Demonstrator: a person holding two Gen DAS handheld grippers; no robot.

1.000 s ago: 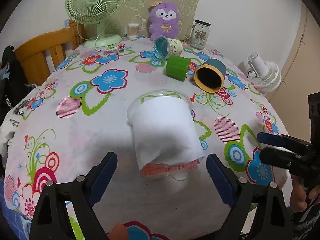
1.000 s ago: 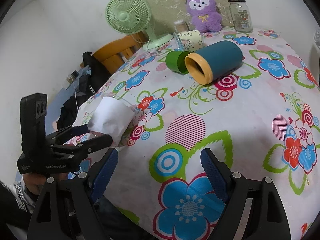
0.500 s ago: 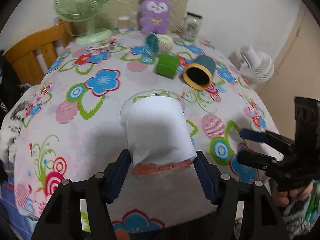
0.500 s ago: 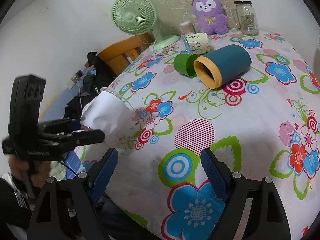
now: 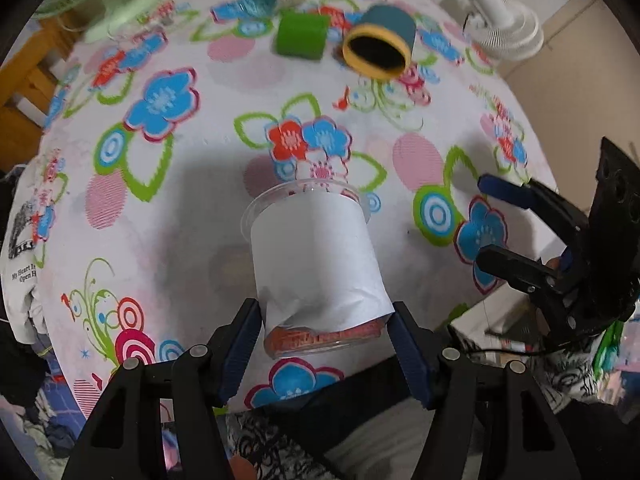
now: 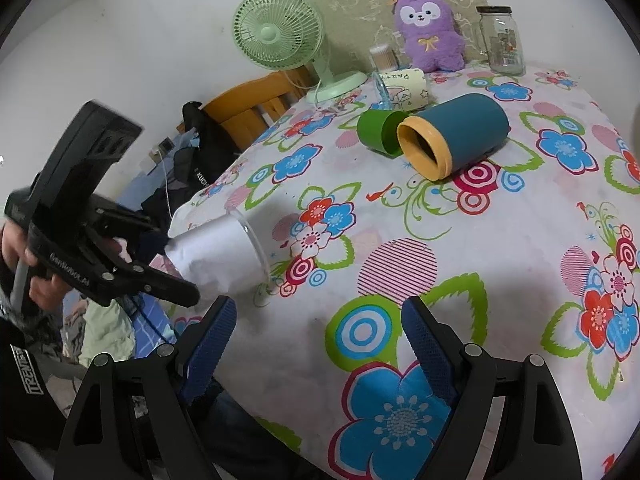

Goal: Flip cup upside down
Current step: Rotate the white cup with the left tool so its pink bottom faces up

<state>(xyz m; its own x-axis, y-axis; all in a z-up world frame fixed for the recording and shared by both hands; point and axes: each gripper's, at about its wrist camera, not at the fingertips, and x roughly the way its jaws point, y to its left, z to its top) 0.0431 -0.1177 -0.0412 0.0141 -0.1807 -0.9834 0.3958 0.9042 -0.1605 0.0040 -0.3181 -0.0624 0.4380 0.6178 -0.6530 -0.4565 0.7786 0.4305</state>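
Observation:
A clear plastic cup wrapped in white paper [image 5: 316, 264] is held in my left gripper [image 5: 326, 336], which is shut on its base end. The cup is lifted off the flowered tablecloth [image 5: 160, 208] and tilted, its open rim pointing away and down toward the table. In the right wrist view the cup [image 6: 224, 256] hangs at the left table edge in the left gripper [image 6: 160, 276]. My right gripper [image 6: 316, 340] is open and empty, low over the near part of the table; it also shows at the right of the left wrist view [image 5: 496, 224].
A blue cup with a yellow rim [image 6: 456, 136], a green cup [image 6: 378, 130] and a printed mug [image 6: 402, 86] lie on their sides at the far end. A green fan [image 6: 280, 36], purple plush [image 6: 428, 32] and glass jar [image 6: 502, 40] stand behind. A wooden chair [image 6: 248, 108] is at the left.
My left gripper closed on the cup's base, lifted it off the cloth and tipped its rim downward. The right gripper stayed open and hardly moved.

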